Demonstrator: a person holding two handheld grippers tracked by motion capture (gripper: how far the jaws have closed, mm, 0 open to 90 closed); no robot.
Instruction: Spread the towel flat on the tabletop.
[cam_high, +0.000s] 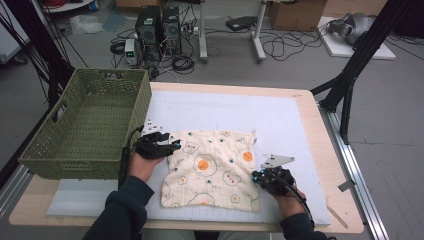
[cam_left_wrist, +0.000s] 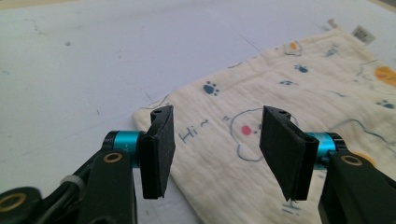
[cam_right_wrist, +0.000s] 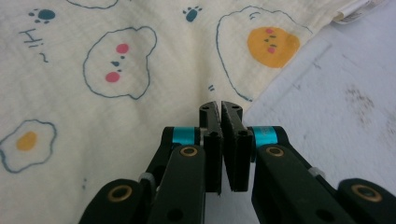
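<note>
Left gripper (cam_left_wrist: 215, 154) jaws apart – cloth (cam_left_wrist: 280, 121) beneath.

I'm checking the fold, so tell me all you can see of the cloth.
The cloth is cream, crinkled cotton by its look, printed with fried eggs, bears, paws and "Hi~". It lies flat on the white mat, a tag at its far right corner. The left gripper stands open over its left corner; the right gripper is shut at its right edge.

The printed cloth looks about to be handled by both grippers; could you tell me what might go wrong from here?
The right gripper is shut at the printed cloth's edge; whether it pinches fabric is unclear, so it could slip free. The left gripper is open over the corner, so a pull now might drag the cloth unevenly.
</note>
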